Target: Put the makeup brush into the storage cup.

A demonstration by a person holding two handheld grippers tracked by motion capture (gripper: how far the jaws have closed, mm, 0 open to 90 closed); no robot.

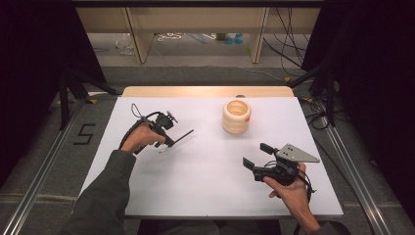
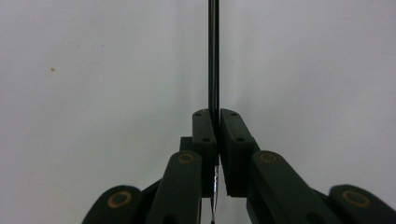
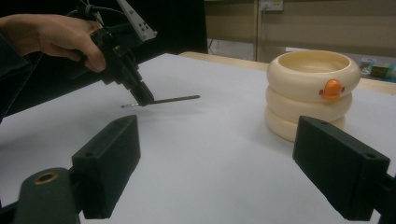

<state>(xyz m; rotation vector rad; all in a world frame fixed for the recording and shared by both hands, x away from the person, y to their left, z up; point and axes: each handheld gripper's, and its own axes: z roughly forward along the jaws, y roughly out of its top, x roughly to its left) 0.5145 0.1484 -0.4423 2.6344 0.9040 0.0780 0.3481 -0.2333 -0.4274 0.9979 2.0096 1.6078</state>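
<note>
high view: left tongs [image 1: 169, 142] clamp a thin dark rod [image 1: 182, 136]; right tongs [image 1: 257, 155] gape empty.

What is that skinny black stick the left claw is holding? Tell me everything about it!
The thin stick is dark, straight and slender, like a pen or stylus, with a shiny silvery end behind the jaws. The left gripper is shut on it near that end, so most of its length juts forward, nearly level, just above the white table. Its material is hard to tell. It points roughly toward the cream ringed pot but stays well apart from it.
</note>
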